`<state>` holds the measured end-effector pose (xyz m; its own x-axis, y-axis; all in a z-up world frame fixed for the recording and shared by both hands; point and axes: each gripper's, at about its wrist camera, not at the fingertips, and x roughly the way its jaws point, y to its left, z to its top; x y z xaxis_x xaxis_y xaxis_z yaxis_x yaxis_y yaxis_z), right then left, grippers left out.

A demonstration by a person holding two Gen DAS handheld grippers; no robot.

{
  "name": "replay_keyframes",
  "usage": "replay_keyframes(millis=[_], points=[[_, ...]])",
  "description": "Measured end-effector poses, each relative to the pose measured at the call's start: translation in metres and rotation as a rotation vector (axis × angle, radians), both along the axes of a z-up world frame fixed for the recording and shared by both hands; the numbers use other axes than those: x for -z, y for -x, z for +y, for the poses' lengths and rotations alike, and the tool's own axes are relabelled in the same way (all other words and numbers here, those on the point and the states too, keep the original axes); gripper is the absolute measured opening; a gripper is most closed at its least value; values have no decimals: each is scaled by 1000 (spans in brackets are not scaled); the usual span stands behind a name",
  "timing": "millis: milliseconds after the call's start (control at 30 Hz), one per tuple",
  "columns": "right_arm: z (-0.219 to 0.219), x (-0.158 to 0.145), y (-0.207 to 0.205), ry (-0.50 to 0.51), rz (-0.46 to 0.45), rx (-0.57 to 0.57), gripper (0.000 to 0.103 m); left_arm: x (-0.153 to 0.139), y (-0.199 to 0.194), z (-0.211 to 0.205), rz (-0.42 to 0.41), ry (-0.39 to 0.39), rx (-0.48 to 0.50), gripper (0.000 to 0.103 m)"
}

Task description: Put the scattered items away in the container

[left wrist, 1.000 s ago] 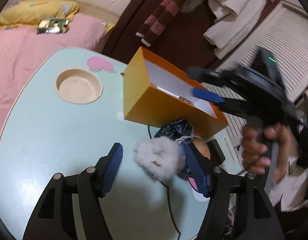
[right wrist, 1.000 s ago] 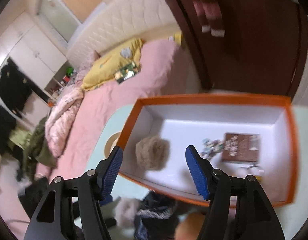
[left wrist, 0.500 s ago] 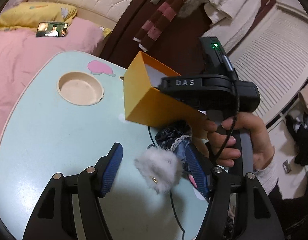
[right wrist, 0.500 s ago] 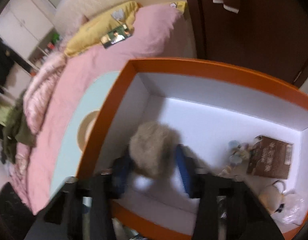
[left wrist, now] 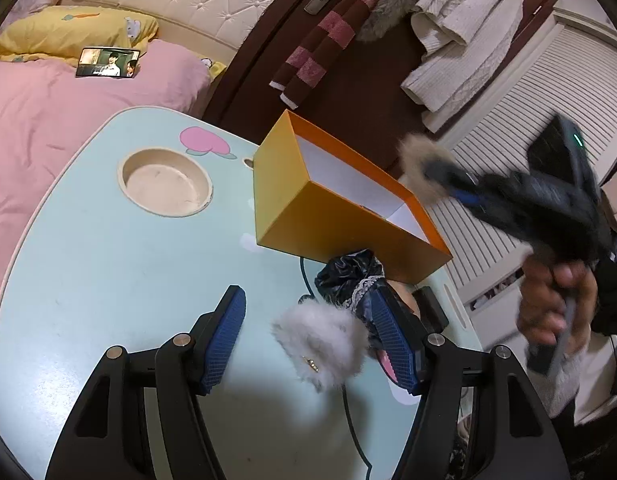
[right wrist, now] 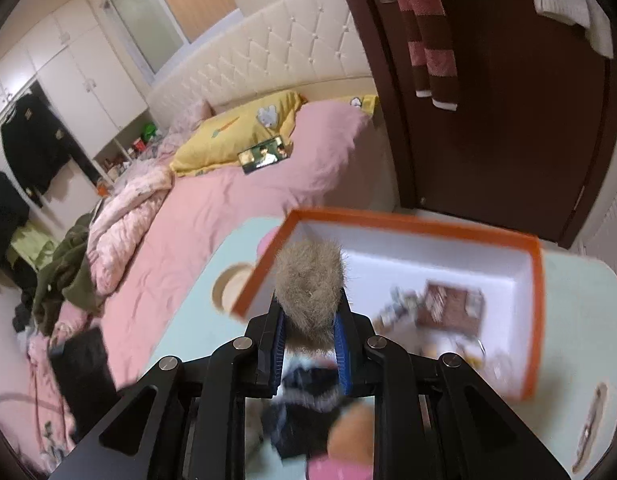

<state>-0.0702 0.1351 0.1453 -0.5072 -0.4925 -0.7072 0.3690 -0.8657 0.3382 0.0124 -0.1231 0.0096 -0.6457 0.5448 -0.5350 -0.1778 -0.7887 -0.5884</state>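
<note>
An orange box (left wrist: 340,216) with a white inside stands on the pale green table (left wrist: 88,256); it also shows in the right wrist view (right wrist: 536,280). My right gripper (right wrist: 310,344) is shut on a brown fur pom-pom (right wrist: 308,280) and holds it above the box's near edge; the pom-pom also shows in the left wrist view (left wrist: 422,172). My left gripper (left wrist: 312,340) is open around a white fluffy pom-pom (left wrist: 322,346) that lies on the table. A black lace-trimmed cloth (left wrist: 348,276) lies just beyond it.
Inside the box lie a brown packet (right wrist: 448,308) and small trinkets (right wrist: 400,300). A round recessed cup holder (left wrist: 164,184) sits at the table's far left. A black cable (left wrist: 348,412) runs across the table. A pink bed (left wrist: 48,120) borders the table.
My right gripper reached into the box, shut on the brown pom-pom and lifted it up and out over the box edge. My left gripper stayed open around the white pom-pom.
</note>
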Motion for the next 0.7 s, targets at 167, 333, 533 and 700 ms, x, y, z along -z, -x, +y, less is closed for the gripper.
replay_keyframes(millis=[167,333,533,700], points=[[23,27,-33,17,-65,46,20,-5,-2,0,28,0,-7,66],[49,55,-57,62,-145,111,20,-18,1,3,53,15,-9,66],[55,75,-72,-8,-160,171,21,-46,18,25,23,45,61,66],[54,86,-75,-27,-141,179,22,-79,58,75,4,283,130,66]])
